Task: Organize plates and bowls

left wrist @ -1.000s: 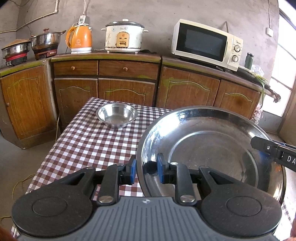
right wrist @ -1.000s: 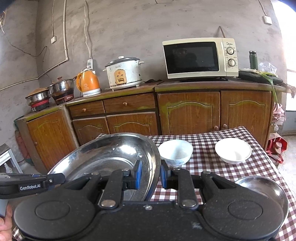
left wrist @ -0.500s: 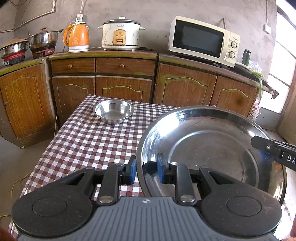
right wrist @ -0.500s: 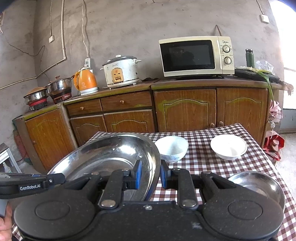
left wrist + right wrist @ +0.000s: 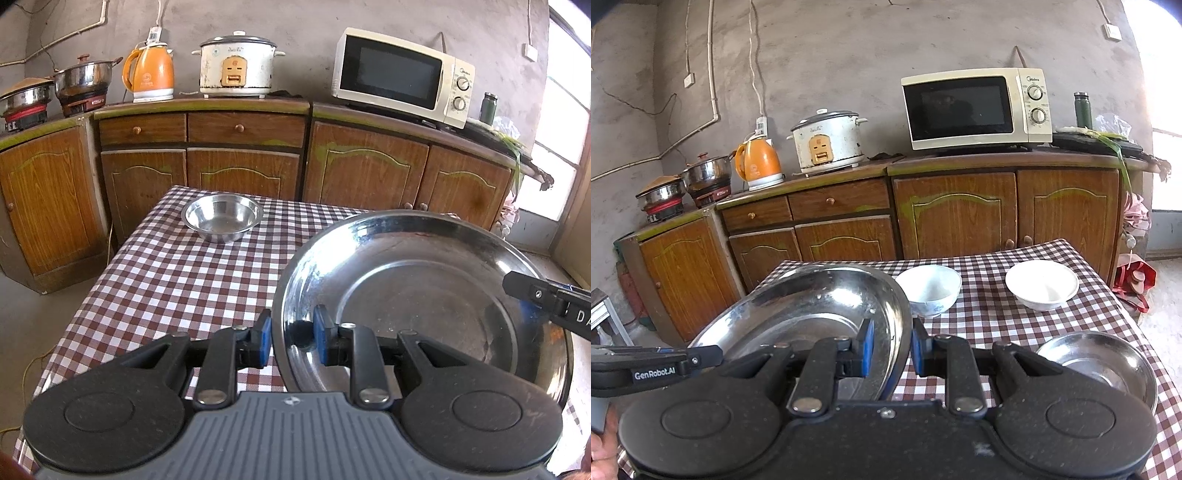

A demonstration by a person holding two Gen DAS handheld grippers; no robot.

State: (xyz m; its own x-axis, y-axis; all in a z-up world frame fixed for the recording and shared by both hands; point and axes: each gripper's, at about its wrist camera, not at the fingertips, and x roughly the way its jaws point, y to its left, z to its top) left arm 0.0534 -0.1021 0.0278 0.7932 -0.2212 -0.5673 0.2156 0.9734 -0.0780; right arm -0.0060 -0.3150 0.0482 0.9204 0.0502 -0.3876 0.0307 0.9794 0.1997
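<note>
In the left wrist view, the left gripper [image 5: 291, 341] is closed on the near rim of the big steel plate [image 5: 424, 295], one blue pad inside and one outside, and the plate hangs above the checked tablecloth [image 5: 166, 280]. A small steel bowl [image 5: 223, 218] stands far on the table. To do this step well, I think both hands should move together and keep the plate level, because each grip takes only a thin edge. In the right wrist view, the right gripper [image 5: 890, 349] is clamped on the opposite rim of the same plate. A white bowl [image 5: 929, 290], a wider white bowl [image 5: 1041, 284] and a steel dish [image 5: 1100, 365] rest on the cloth. Behind are wooden cabinets [image 5: 960, 218] and a microwave [image 5: 975, 109].
</note>
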